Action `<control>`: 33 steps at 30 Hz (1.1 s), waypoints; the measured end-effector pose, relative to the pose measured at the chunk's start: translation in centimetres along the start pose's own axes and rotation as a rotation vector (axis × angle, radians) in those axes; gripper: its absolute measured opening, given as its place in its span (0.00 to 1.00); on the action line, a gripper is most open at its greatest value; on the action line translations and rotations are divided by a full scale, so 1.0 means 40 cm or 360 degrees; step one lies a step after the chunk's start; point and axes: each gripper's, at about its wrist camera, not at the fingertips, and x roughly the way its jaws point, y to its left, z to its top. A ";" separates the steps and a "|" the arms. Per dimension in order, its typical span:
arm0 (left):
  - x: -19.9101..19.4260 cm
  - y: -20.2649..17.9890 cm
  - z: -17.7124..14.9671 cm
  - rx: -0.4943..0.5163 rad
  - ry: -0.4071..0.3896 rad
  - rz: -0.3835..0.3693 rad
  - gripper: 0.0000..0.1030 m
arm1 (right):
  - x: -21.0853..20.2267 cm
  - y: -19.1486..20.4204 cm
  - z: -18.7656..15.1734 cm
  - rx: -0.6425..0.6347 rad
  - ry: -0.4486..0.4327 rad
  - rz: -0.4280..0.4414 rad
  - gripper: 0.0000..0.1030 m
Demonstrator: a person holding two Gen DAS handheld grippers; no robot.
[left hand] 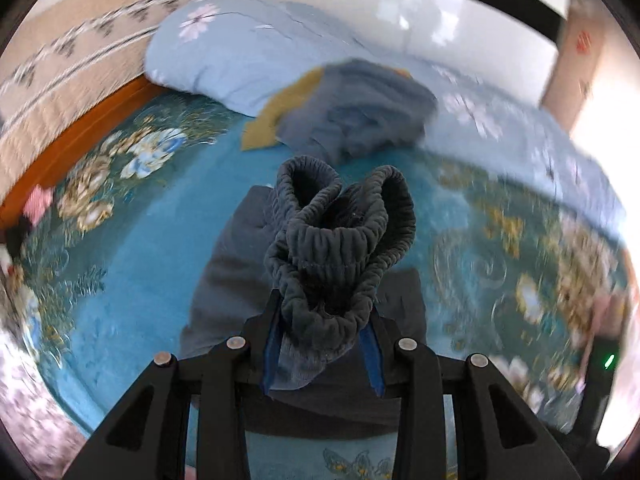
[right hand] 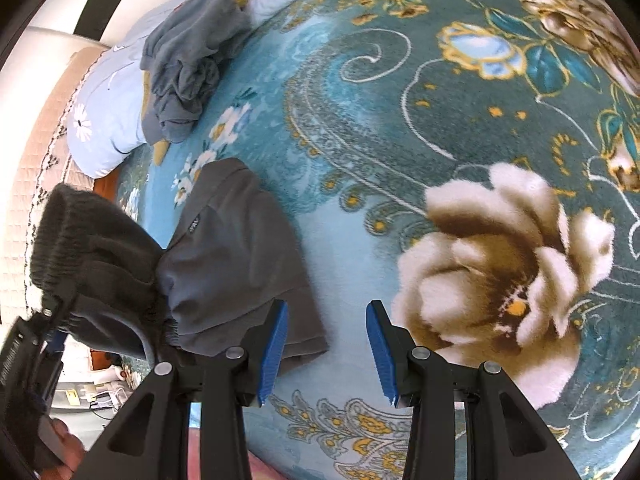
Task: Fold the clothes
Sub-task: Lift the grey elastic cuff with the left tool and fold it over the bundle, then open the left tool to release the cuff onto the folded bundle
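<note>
Both pads of my left gripper (left hand: 322,344) pinch the bunched elastic waistband of the grey shorts (left hand: 340,240), lifted over the teal floral blanket (left hand: 132,240); blurred behind, probably more clothes (left hand: 360,112). From the right wrist, my right gripper (right hand: 327,350) stands parted and empty above the blanket, the shorts' leg just left of it.

I'm in a home bedroom: a bed under a teal floral blanket (right hand: 400,128), with a light-blue flowered pillow (left hand: 224,56) at its head.

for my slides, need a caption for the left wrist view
Left hand-held gripper clamps the bunched waistband of dark grey shorts above a teal floral blanket.
</note>
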 end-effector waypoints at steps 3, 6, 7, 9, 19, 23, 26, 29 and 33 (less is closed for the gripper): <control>0.033 -0.070 -0.039 0.0164 0.0062 0.0045 0.36 | -0.001 -0.010 -0.002 0.0014 0.0004 -0.0004 0.43; 0.064 -0.111 -0.072 0.0276 0.0127 0.0100 0.36 | -0.007 -0.020 -0.005 0.0022 -0.0004 -0.0005 0.43; 0.068 -0.119 -0.079 0.0299 0.0138 0.0113 0.37 | -0.009 -0.023 -0.005 0.0025 -0.0007 -0.0005 0.43; 0.070 -0.128 -0.085 0.0324 0.0157 0.0116 0.43 | -0.012 -0.031 -0.005 0.0035 -0.0012 -0.0007 0.43; 0.003 -0.108 -0.025 0.0152 0.0257 -0.0277 0.57 | -0.023 -0.042 0.006 0.0056 -0.0025 -0.0009 0.45; -0.087 -0.021 0.049 -0.0003 0.0167 -0.0530 0.63 | -0.043 -0.029 0.027 0.0062 -0.0048 -0.0001 0.45; -0.107 0.085 0.086 -0.0104 0.0105 -0.0488 0.69 | -0.070 -0.010 0.045 0.0067 -0.0093 0.0041 0.47; -0.066 0.225 0.095 -0.0274 0.0148 -0.0286 0.69 | -0.094 0.014 0.063 0.0059 -0.0143 0.0095 0.49; 0.029 0.378 0.036 -0.0601 0.0316 -0.0215 0.69 | -0.094 0.060 0.065 0.0036 -0.0139 0.0195 0.50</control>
